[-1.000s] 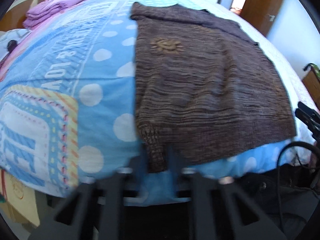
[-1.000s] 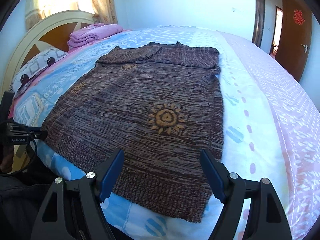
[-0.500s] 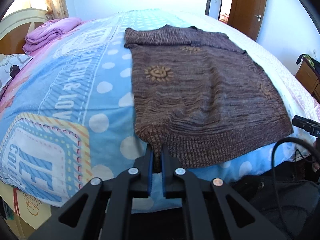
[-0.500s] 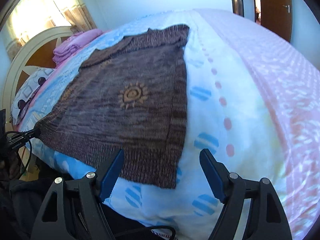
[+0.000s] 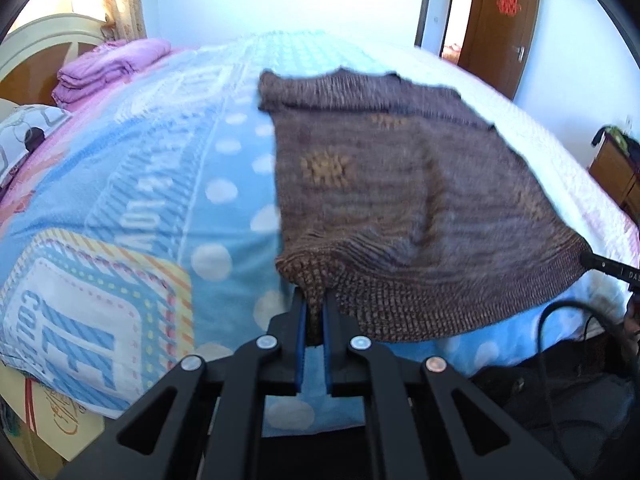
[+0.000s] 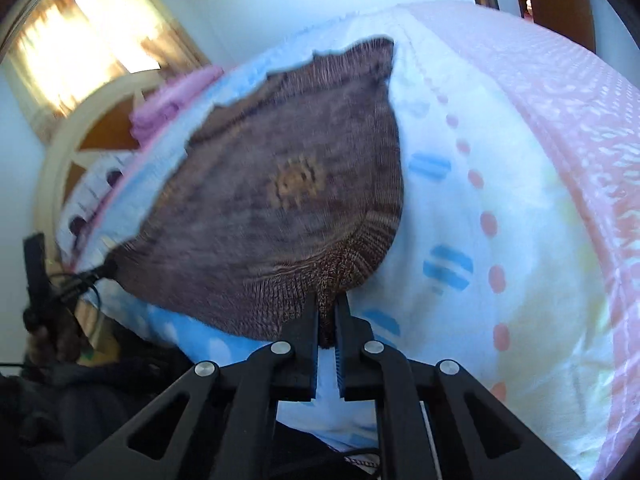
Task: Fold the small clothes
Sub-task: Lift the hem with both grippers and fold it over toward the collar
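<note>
I see the brown knitted sweater [image 5: 400, 200] lying flat on the blue and pink patterned bedspread [image 5: 160, 184], its ribbed hem at the near bed edge. My left gripper [image 5: 314, 308] sits at the hem's left corner, my right gripper [image 6: 327, 312] at its right corner. The folded purple cloth stack [image 5: 108, 68] rests far left, beside the headboard [image 5: 36, 44].

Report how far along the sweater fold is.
Done: the brown sweater lies spread on the bed, its sleeves seemingly folded across the top. In hand: the left hand-held gripper is shut on one hem corner; the right hand-held gripper, jaws just closed, pinches the other. Left: no body fold shows yet; the hem probably goes up toward the collar next.
</note>
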The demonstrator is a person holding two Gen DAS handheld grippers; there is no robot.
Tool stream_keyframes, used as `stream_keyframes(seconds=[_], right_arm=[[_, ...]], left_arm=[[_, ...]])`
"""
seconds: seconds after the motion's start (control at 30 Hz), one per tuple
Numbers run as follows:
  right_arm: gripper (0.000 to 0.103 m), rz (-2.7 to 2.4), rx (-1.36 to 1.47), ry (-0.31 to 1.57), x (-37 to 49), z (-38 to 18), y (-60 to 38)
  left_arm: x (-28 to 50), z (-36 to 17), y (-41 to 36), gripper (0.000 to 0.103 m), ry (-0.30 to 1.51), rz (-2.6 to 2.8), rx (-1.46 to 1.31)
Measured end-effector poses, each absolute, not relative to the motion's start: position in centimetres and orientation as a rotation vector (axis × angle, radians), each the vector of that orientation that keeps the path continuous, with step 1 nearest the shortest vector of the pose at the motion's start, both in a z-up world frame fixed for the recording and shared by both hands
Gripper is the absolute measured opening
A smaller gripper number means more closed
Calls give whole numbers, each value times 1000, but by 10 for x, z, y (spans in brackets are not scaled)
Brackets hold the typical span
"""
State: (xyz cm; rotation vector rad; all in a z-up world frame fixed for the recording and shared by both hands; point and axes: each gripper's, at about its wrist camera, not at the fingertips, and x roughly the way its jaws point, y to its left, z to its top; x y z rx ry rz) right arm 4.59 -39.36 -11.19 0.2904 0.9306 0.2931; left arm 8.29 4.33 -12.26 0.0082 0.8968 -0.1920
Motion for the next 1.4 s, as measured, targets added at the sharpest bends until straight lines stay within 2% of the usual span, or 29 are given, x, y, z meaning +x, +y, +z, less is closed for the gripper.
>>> stream_keyframes(seconds=[0.17,0.37,0.6,0.87,1.4], right_arm=[[6,342,328,747,29,-72,-398],[6,370,344,613,13,-42,-402],[6,354,428,606,15,-42,-421],[6,343,377,572,43,-19,-417],[6,329,272,478,155,42,-402]], left_arm=[[76,-94,48,7,821,-205,-23],[68,-72,41,7,767,-254,-4],[72,-66,43,7,767,-284,-48],[114,-51,62,7,734,-262,-134],[213,-26,68,7,683,-207,-190]])
